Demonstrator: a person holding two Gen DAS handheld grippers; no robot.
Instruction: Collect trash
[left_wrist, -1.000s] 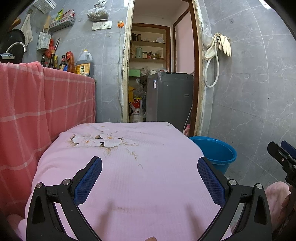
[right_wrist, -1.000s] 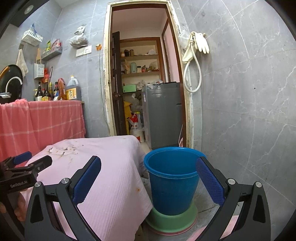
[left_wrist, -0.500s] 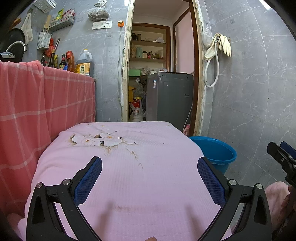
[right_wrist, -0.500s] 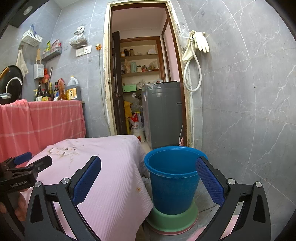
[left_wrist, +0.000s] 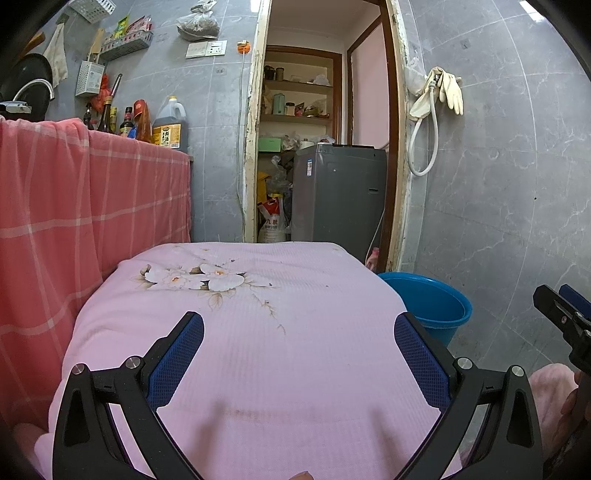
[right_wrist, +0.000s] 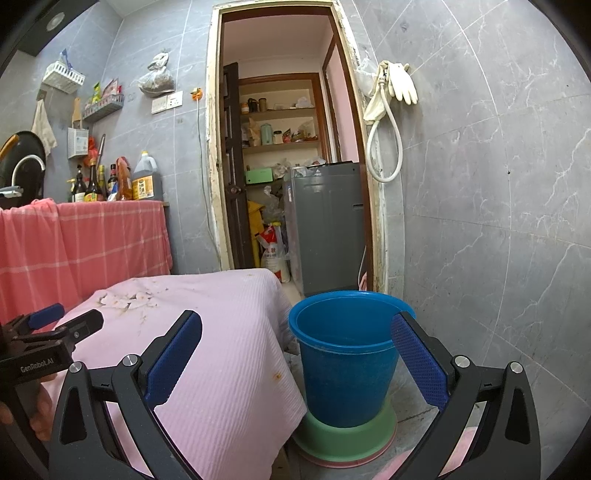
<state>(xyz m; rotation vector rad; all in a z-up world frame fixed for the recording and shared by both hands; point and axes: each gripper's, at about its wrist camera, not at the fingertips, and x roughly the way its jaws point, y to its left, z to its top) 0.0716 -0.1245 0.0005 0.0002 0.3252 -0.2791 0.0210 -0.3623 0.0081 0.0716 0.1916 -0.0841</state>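
Both tongs, left (left_wrist: 298, 345) and right (right_wrist: 296, 345), hover spread and empty; the pink-clothed desk (left_wrist: 258, 350) shows no trash, blue bucket (right_wrist: 347, 365) at 3 o'clock, contents unseen.

We see a pale pink cloth (left_wrist: 295, 350) printed with white flowers (left_wrist: 192, 280). Beside it hangs a coral-red cloth (left_wrist: 74, 206) checked with thin white lines. The bucket (right_wrist: 347, 369) is bright blue, on a green base (right_wrist: 343, 435). Our tools are black with blue pads (left_wrist: 177, 358). Walls (right_wrist: 498, 184) are grey marble-veined tile.
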